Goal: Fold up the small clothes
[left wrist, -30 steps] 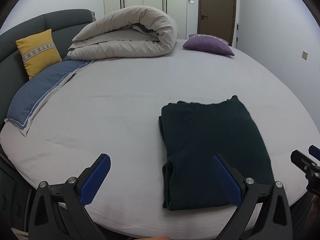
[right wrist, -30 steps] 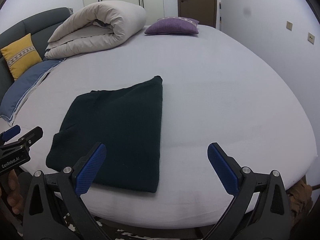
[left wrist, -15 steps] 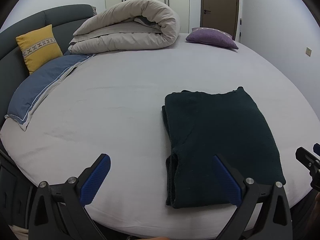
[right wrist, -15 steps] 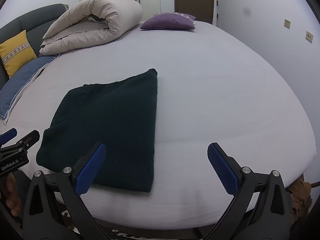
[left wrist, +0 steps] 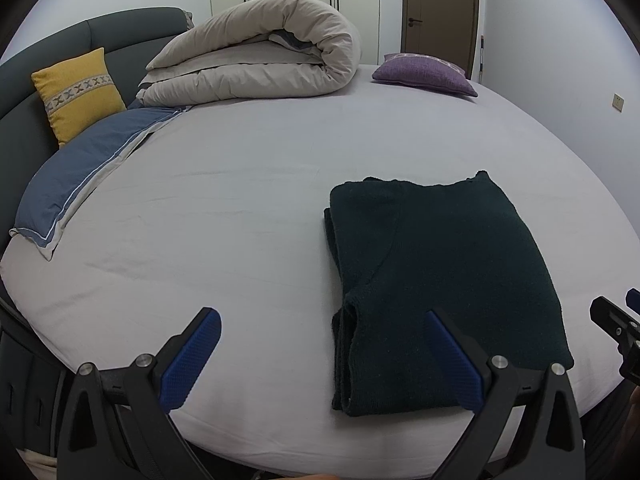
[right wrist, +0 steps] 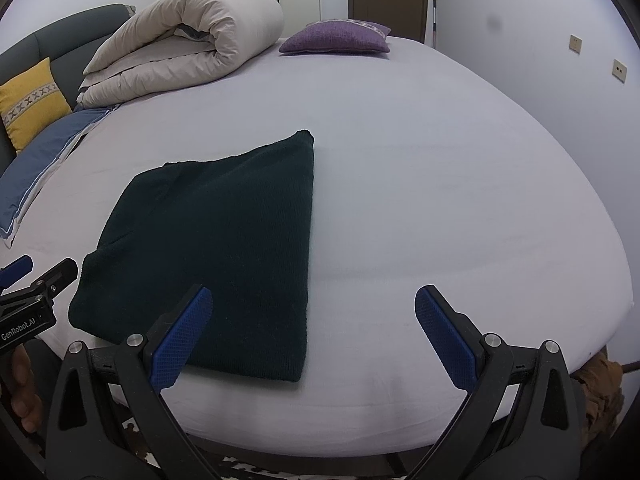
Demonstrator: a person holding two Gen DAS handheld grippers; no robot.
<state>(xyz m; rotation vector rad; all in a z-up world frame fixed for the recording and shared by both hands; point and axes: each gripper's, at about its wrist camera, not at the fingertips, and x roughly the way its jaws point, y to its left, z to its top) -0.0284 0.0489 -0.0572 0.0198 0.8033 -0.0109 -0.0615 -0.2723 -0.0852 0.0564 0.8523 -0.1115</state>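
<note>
A dark green knitted garment, folded into a thick rectangle, lies flat on the pale grey sheet of a round bed, near the bed's front edge. In the left wrist view it sits at about 4 o'clock from the bed's centre; in the right wrist view, at about 8 o'clock. Its stacked layers show along the left side, the smooth fold along the right, which suggests the folding is largely done.

The left gripper hangs above the front edge with its blue-padded jaws spread wide and empty, its right finger over the garment's near left corner. The right gripper is equally wide and empty, its left finger over the garment's near right part. Both appear placed to reach the near hem without crossing.

Open sheet extends from 12 to 3 o'clock of the garment in the right wrist view. The rolled beige duvet, purple cushion, yellow patterned cushion and blue pillow lie well apart, toward 10 to 12 o'clock. The near edge is close: a pull toward 6 o'clock could draw the garment off the bed.
</note>
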